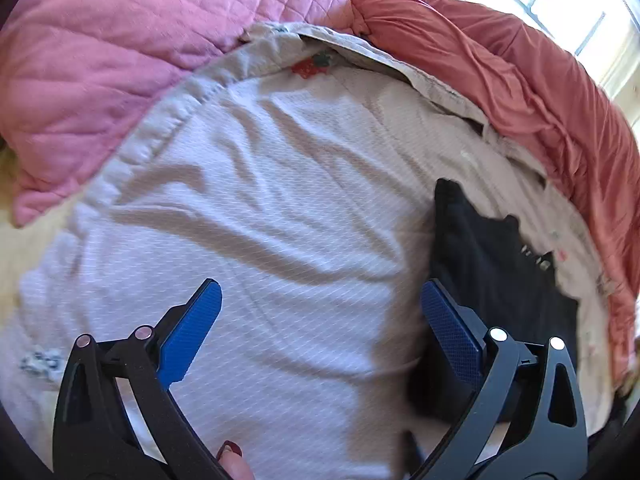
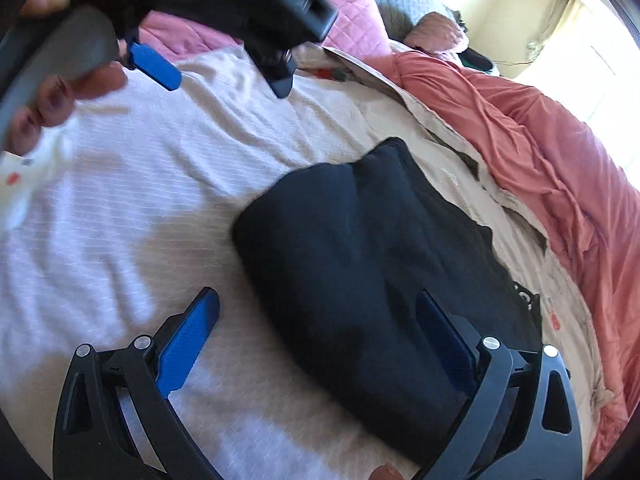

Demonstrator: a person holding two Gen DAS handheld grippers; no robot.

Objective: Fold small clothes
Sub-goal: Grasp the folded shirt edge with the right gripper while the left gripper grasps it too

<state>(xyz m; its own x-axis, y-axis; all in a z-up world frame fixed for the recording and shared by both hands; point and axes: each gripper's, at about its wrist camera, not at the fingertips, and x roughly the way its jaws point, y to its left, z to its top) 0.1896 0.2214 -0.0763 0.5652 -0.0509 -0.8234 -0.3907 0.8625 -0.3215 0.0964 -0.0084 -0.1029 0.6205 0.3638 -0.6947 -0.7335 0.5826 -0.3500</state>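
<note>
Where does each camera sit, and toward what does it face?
Left wrist: on the left gripper, facing down at the white bed cover; a fingertip shows.
Right wrist: on the right gripper, facing the black garment; the left gripper and hand show.
Shared: garment, cover, pink quilt, coral blanket.

Over a white textured bedspread (image 2: 132,216) — right gripper (image 2: 318,334), jaws wide, nothing pinched. Folded black garment (image 2: 360,264) lying between and beyond them. Upper left — left gripper (image 2: 228,76), hand-held. Salmon blanket (image 2: 540,140) at right.
</note>
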